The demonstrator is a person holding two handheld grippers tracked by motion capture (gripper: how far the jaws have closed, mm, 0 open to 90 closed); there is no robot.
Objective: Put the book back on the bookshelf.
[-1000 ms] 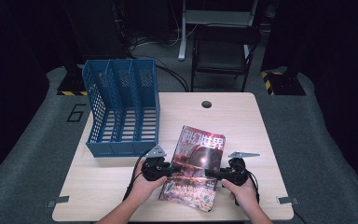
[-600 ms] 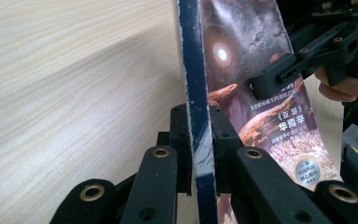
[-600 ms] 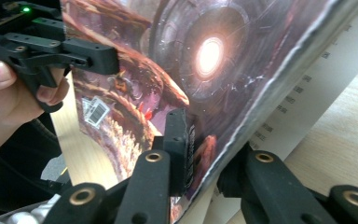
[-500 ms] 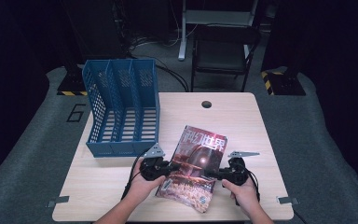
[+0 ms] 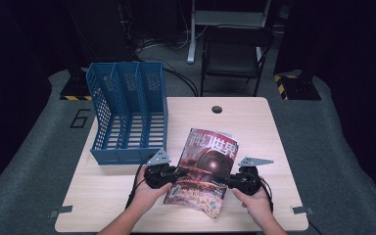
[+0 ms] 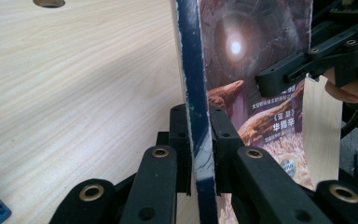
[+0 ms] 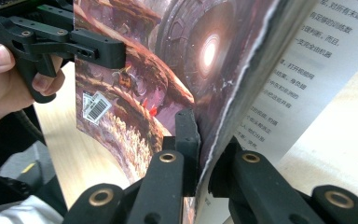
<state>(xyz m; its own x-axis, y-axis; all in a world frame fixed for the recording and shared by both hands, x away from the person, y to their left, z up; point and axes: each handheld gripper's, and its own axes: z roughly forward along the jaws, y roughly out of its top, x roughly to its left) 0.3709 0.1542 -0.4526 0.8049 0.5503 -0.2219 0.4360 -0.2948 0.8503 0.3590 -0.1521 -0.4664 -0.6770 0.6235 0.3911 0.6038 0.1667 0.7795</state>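
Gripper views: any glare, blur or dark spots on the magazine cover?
Left gripper view: magazine sharp, the cover's printed orb bright but no true glare; table evenly lit with a soft diagonal shadow; left gripper clamped on the spine. Right gripper view: cover sharp, inner page text slightly soft toward the top; right gripper shut on the page edge. High view: table lit, surroundings dark.

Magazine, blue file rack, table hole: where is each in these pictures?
magazine [image 5: 206, 169]: high view, middle of its cover.
blue file rack [image 5: 127, 155]: high view, its front wall.
table hole [image 5: 217, 108]: high view, its centre.
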